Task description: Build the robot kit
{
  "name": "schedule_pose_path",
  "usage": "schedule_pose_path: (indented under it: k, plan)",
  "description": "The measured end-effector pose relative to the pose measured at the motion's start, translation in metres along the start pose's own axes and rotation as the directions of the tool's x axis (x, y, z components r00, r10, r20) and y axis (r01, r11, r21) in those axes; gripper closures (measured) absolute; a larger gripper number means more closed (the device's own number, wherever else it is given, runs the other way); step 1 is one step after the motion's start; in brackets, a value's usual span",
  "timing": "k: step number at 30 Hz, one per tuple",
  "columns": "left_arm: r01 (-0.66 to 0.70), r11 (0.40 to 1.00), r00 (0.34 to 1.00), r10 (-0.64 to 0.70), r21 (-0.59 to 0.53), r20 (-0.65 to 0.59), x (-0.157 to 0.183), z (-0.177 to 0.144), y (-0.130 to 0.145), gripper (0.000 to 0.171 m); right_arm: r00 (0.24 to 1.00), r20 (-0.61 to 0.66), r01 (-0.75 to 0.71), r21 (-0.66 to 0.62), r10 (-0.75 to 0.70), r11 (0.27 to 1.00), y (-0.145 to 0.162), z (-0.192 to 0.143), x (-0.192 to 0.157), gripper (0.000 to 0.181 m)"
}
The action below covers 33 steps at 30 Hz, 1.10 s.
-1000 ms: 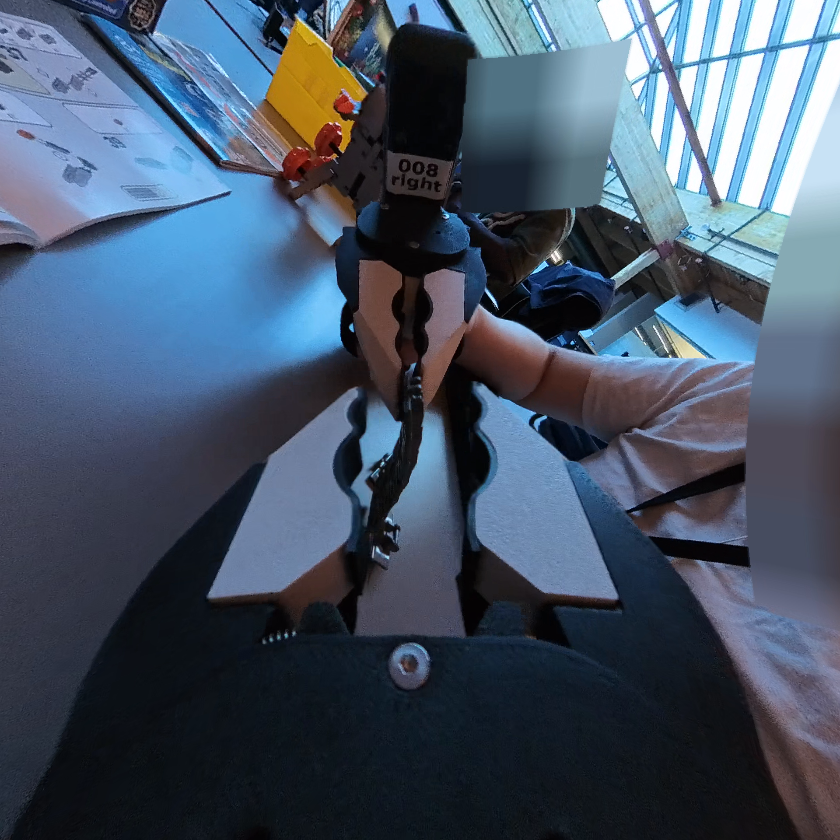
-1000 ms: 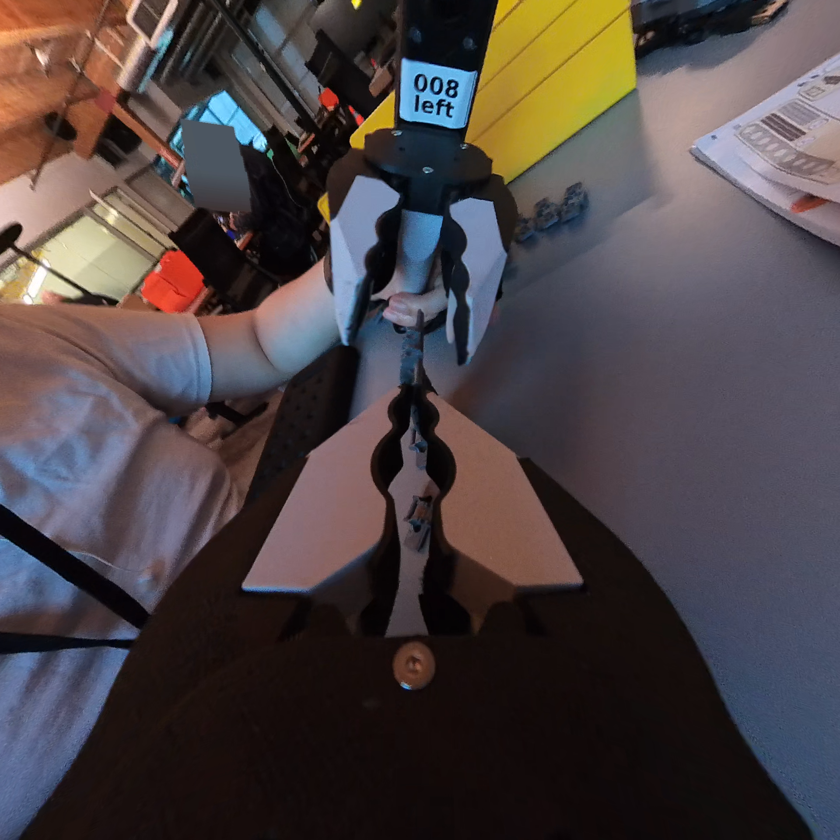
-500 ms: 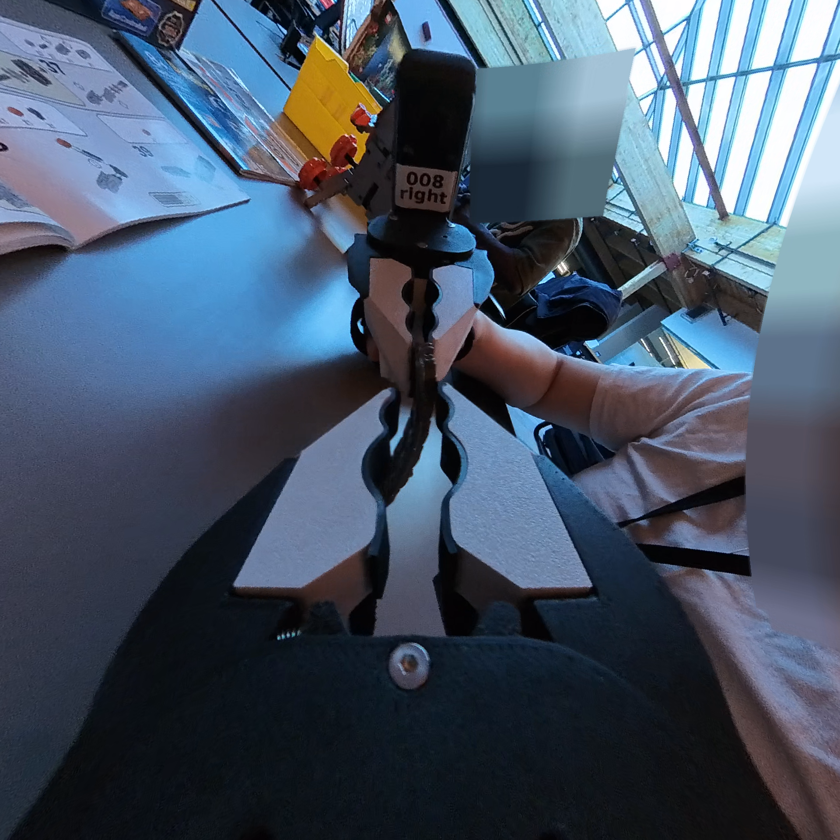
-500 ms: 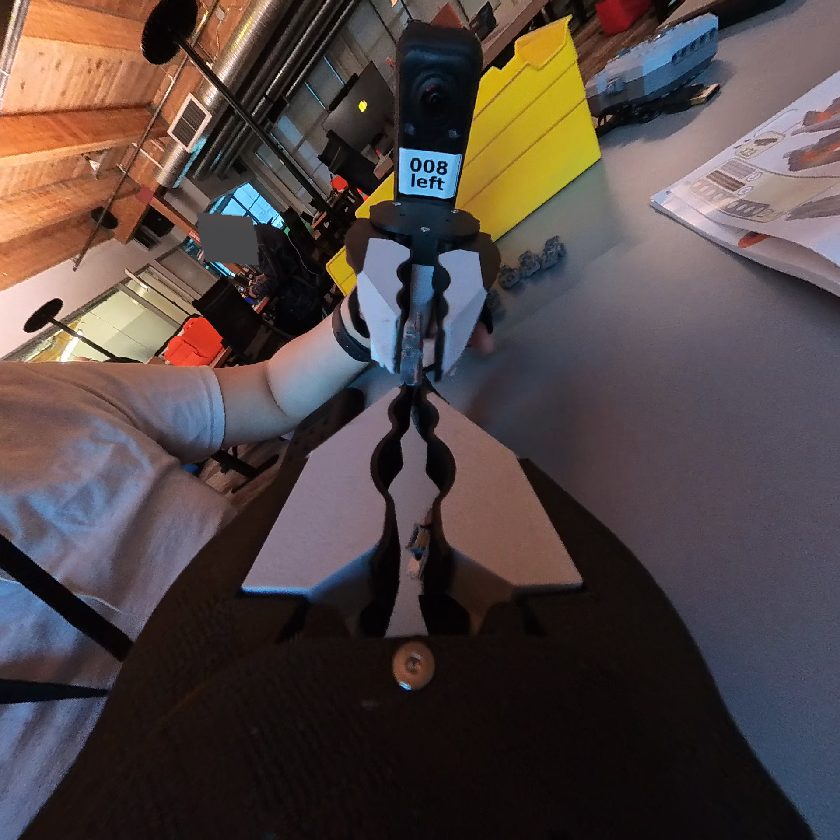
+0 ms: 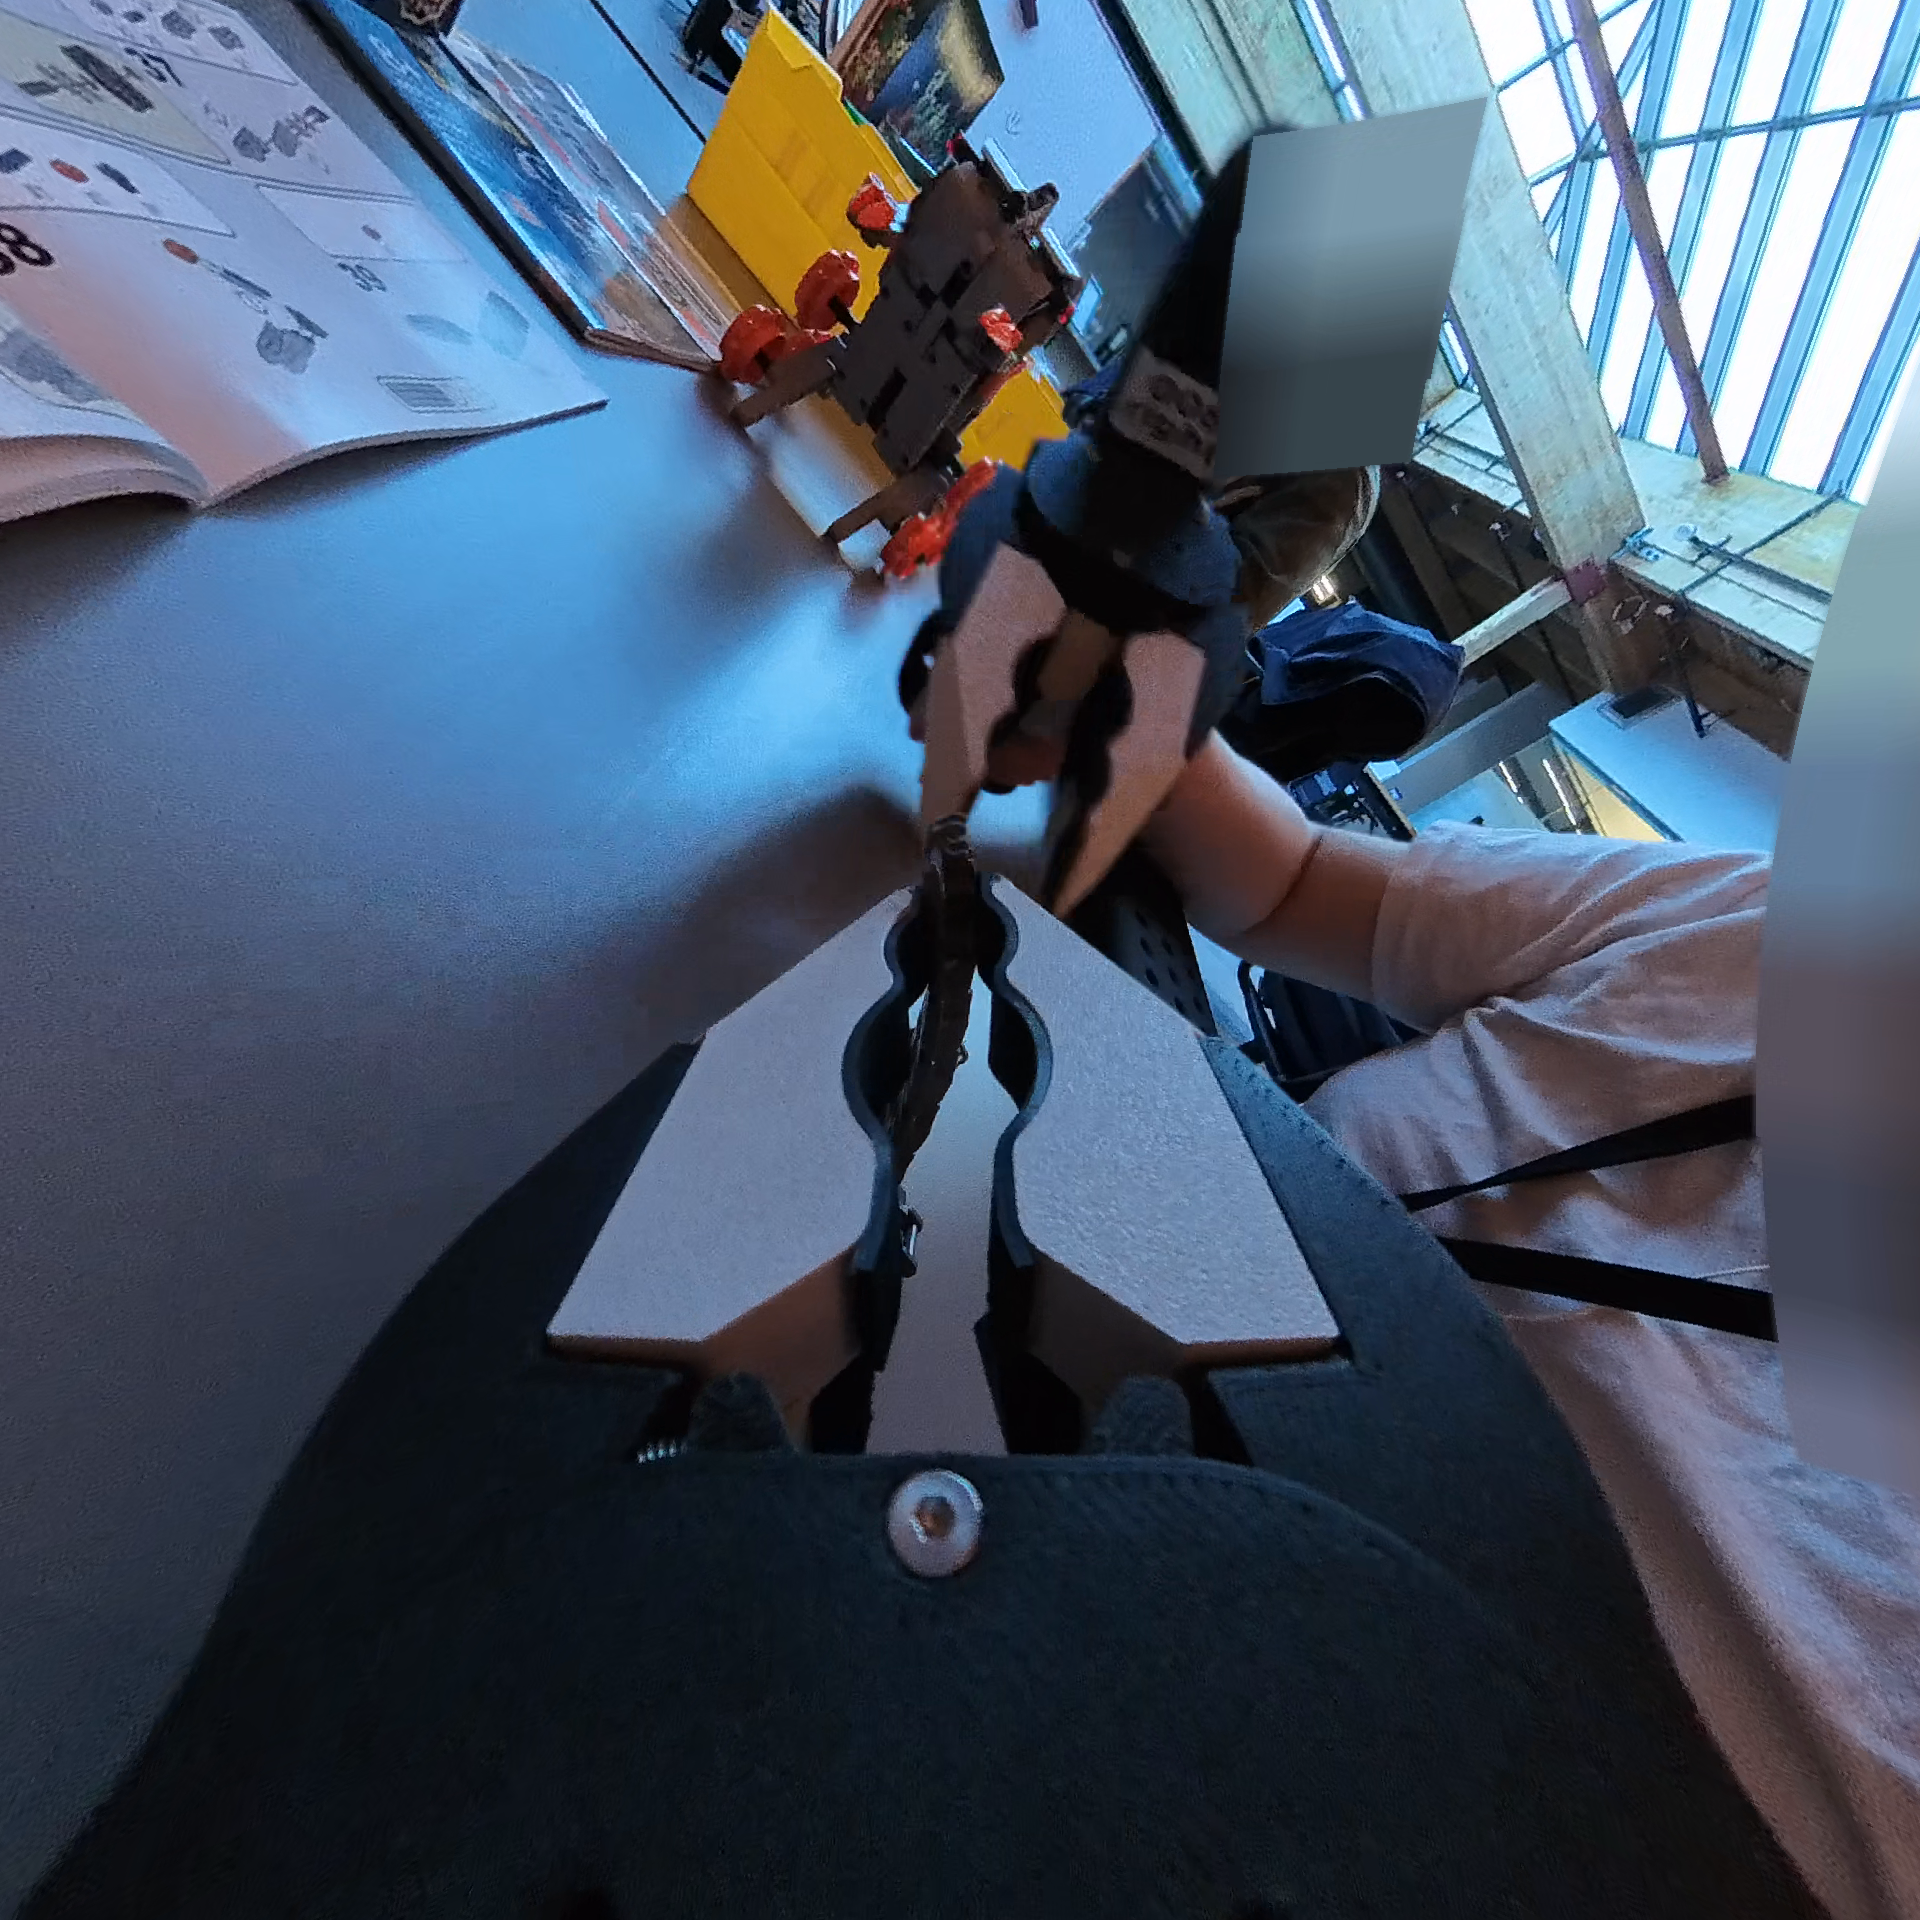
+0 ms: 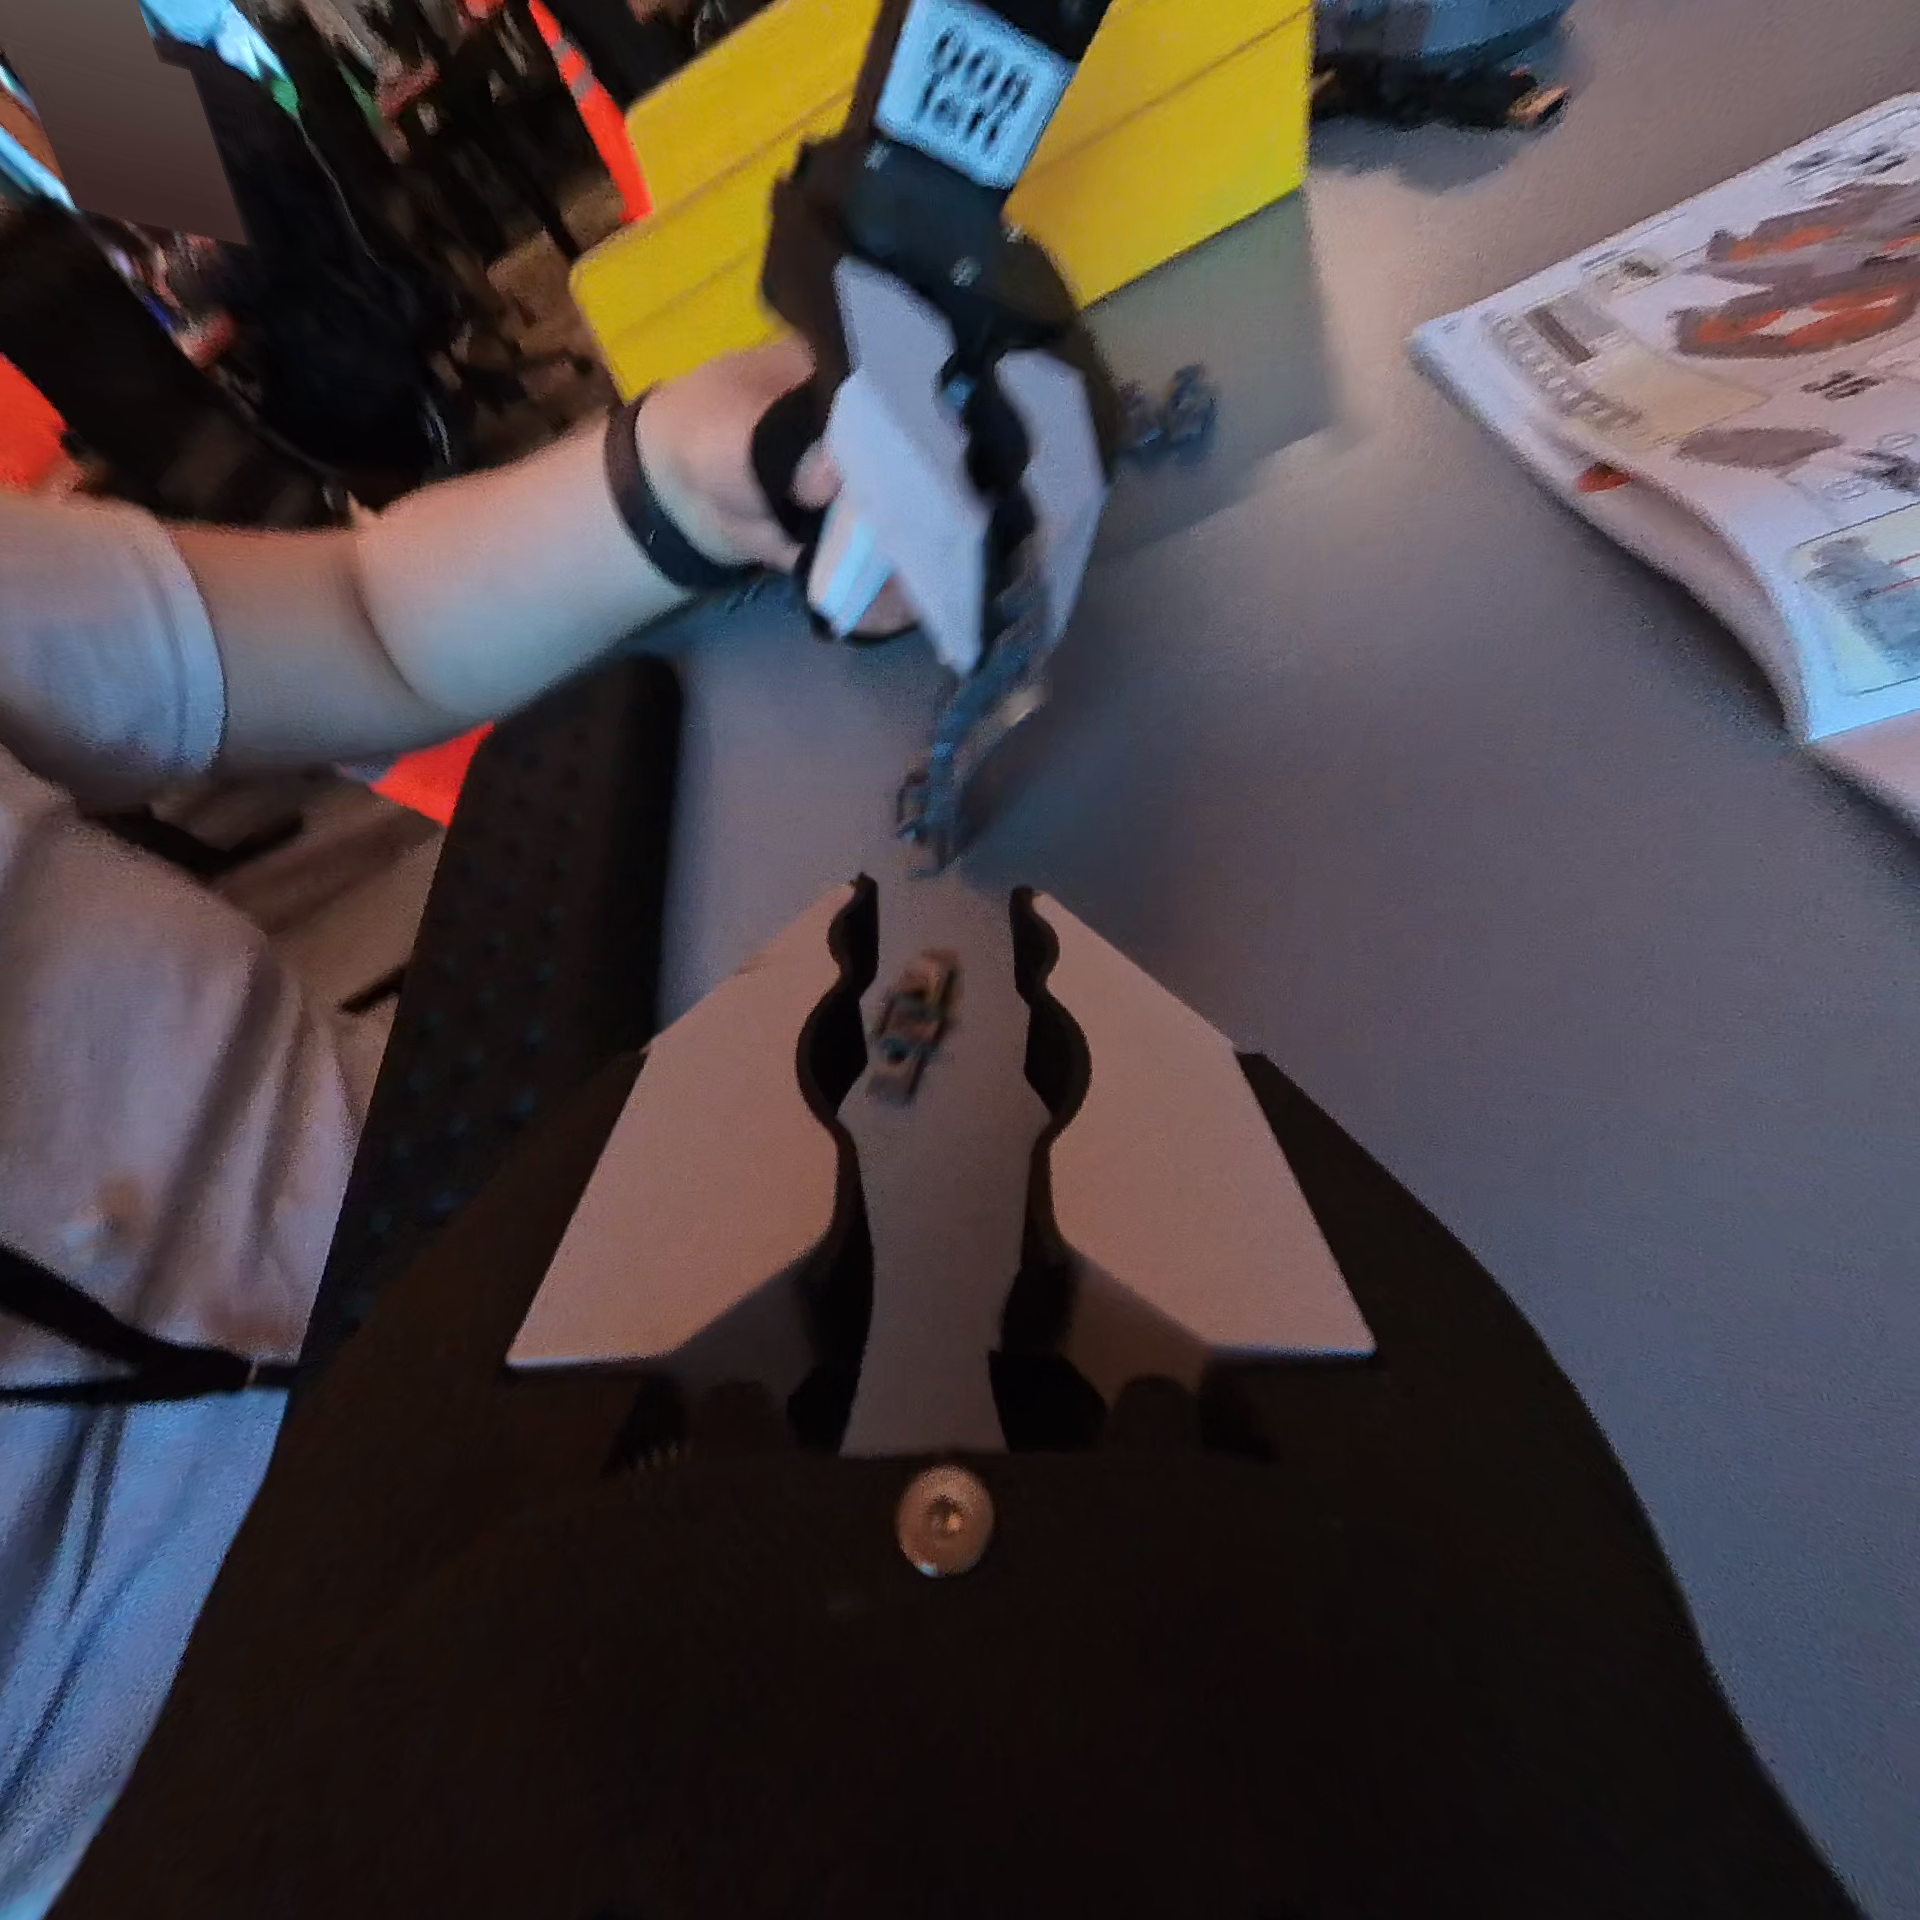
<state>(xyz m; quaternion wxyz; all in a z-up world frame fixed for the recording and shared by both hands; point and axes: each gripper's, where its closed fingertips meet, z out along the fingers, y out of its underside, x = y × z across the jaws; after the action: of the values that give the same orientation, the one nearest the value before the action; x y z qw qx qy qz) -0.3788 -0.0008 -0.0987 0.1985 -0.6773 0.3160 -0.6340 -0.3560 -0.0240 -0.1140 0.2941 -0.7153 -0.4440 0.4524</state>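
My left gripper (image 5: pixel 951 899) is shut on a dark linked toy track (image 5: pixel 940 997), which runs back between its fingers. In the right wrist view the left gripper (image 6: pixel 1008 644) holds the track (image 6: pixel 966 748) tilted, with its lower end near the grey table (image 6: pixel 1455 1039). My right gripper (image 6: pixel 942 894) is open and empty, its tips just short of the track's lower end. A small grey piece (image 6: pixel 914 1029) shows between its fingers, against the table. In the left wrist view the right gripper (image 5: pixel 997 852) is blurred, with its jaws apart just beyond the track's far end.
A dark brick model with red wheels (image 5: pixel 935 322) stands by a yellow bin (image 5: pixel 779 177). An open instruction booklet (image 5: pixel 208 281) lies at left, and it also shows in the right wrist view (image 6: pixel 1714 416). Small grey pieces (image 6: pixel 1174 405) lie by the bin (image 6: pixel 1143 156). The person's arm (image 6: pixel 416 613) reaches in. There is about 4 cm between the tips of the two grippers.
My right gripper has opened, let go of the track and drawn back a little. My left gripper has closed on the track and now holds it alone, tilted.
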Motion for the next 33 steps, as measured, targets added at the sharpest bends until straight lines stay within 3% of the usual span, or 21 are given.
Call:
schedule_pose_path:
  k: [4, 7, 8, 10, 12, 14, 19, 23, 26, 30, 33]
  plan:
    - [-0.005, 1.0, 1.0, 0.004, -0.019, -0.011, 0.003, 0.002, 0.003, 0.166, 0.988, -0.003, 0.152, -0.169, -0.155, 0.974, 0.038, 0.01, -0.014, 0.155]
    - [-0.005, 0.999, 1.0, 0.005, -0.037, -0.02, 0.005, 0.004, 0.006, 0.166, 0.9, 0.039, 0.428, -0.261, -0.433, 0.865, 0.048, 0.012, -0.01, 0.157]
    - [-0.002, 0.999, 1.0, 0.001, -0.039, -0.02, 0.005, 0.005, 0.007, 0.166, 0.882, 0.009, 0.455, -0.276, -0.471, 0.847, 0.047, 0.013, -0.001, 0.157]
    - [0.0, 0.999, 1.0, -0.001, -0.045, -0.018, 0.005, 0.005, 0.008, 0.166, 0.931, 0.064, 0.361, -0.299, -0.359, 0.883, 0.052, 0.016, -0.004, 0.163]
    - [-0.005, 0.999, 1.0, 0.005, -0.045, -0.013, 0.005, 0.004, 0.007, 0.166, 0.96, 0.118, 0.28, -0.313, -0.255, 0.908, 0.056, 0.016, -0.014, 0.181]
    - [-0.005, 0.999, 1.0, 0.005, -0.037, -0.012, 0.005, 0.002, 0.005, 0.166, 0.963, 0.152, 0.26, -0.327, -0.221, 0.909, 0.062, 0.016, -0.026, 0.181]
    - [0.009, 0.999, 1.0, -0.01, -0.04, -0.014, 0.003, 0.002, 0.006, 0.166, 0.926, 0.1, 0.377, -0.286, -0.364, 0.881, 0.06, 0.012, -0.023, 0.179]
    - [0.015, 0.999, 1.0, -0.015, -0.047, -0.014, 0.003, 0.002, 0.007, 0.166, 0.896, 0.053, 0.443, -0.179, -0.441, 0.879, 0.044, 0.014, -0.025, 0.154]
    - [0.024, 0.999, 1.0, -0.025, -0.049, -0.017, 0.002, 0.002, 0.008, 0.166, 0.871, 0.026, 0.485, -0.19, -0.49, 0.854, 0.044, 0.022, -0.021, 0.157]
    - [0.029, 0.998, 0.999, -0.03, -0.055, -0.017, 0.002, 0.003, 0.009, 0.166, 0.878, 0.055, 0.475, -0.213, -0.475, 0.854, 0.048, 0.026, -0.021, 0.173]
    - [0.031, 0.998, 0.999, -0.032, -0.06, -0.017, 0.001, 0.003, 0.01, 0.166, 0.89, 0.059, 0.452, -0.239, -0.452, 0.859, 0.05, 0.027, -0.017, 0.167]
